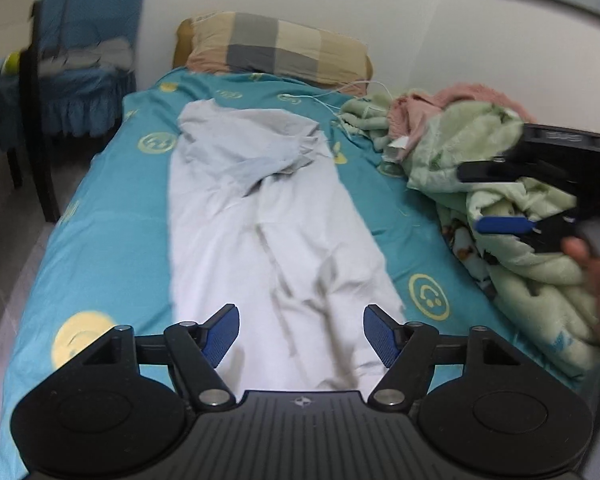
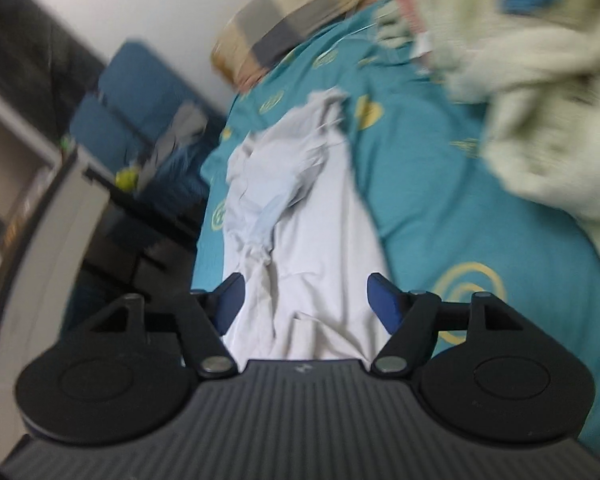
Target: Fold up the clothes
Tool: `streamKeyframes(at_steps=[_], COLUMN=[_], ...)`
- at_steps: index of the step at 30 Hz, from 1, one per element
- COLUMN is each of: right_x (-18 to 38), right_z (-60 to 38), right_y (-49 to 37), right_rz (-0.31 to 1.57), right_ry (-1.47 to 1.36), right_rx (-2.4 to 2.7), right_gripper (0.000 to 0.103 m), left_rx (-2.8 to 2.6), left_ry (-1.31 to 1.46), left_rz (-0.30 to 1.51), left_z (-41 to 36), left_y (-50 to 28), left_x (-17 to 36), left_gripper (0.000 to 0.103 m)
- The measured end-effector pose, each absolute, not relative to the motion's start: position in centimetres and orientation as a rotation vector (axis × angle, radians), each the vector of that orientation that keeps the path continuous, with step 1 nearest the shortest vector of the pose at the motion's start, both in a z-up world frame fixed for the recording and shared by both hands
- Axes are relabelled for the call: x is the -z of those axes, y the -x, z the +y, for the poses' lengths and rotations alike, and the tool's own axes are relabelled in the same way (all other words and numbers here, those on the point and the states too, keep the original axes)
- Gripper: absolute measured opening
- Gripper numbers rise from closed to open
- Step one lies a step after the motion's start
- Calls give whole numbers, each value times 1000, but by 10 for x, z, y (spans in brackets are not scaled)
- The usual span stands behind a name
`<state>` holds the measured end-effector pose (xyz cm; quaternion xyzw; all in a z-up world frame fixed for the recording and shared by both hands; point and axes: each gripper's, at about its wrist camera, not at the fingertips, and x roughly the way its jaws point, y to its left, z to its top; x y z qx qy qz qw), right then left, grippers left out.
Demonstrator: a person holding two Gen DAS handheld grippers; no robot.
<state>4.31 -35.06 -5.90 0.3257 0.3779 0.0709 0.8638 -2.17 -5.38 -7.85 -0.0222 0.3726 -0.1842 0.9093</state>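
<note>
Home bedroom, bed with teal smiley sheet (image 1: pixel 112 216), checked pillow (image 1: pixel 276 46), rumpled green blanket (image 1: pixel 500 200)

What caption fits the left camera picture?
Open left gripper above white shirt on teal bedsheet.

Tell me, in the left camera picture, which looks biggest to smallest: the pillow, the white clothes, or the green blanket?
1. White clothes, spread long down the bed.
2. Green blanket, a heap at the right edge, partly cut off, so it may really be bigger.
3. Pillow, though it lies farthest away, so it looks smaller.
</note>
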Motion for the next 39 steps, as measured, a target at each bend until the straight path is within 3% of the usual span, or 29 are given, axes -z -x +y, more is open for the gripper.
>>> streamKeyframes(at_steps=[6, 9, 10, 17, 22, 28, 30, 32, 37, 39], right_x=[65, 74, 77, 98, 111, 131, 137, 141, 144, 145], right_z=[-385, -395, -398, -422, -407, -372, -364, -358, -347, -344], right_y=[-35, -34, -34, -31, -45, -53, -55, -56, -58, -61], right_rz=[738, 757, 761, 808, 870, 1010, 1043, 1065, 1087, 1093], right_ry=[-788, -787, -783, -823, -862, -779, -763, -758, -728, -731], right_rx=[-165, -171, -180, -162, -240, -263, -256, -259, -254, -257], right_gripper=[71, 71, 71, 71, 71, 71, 71, 71, 71, 71], left_rx=[326, 312, 313, 349, 333, 431, 462, 491, 418, 351], left_ry=[-99, -60, -53, -11, -81, -81, -64, -27, 85, 128], left_rz=[781, 848, 865, 953, 1100, 1101, 1088, 1058, 915, 870], left_z=[-126, -144, -148, -130, -115, -100, -94, -83, -36, -15], left_y=[-11, -31, -34, 0, 19, 36, 39, 39, 23, 11], left_x=[91, 104, 106, 84, 119, 120, 113, 101, 78, 78], left_gripper=[61, 30, 6, 3, 3, 9, 21, 43, 78, 82])
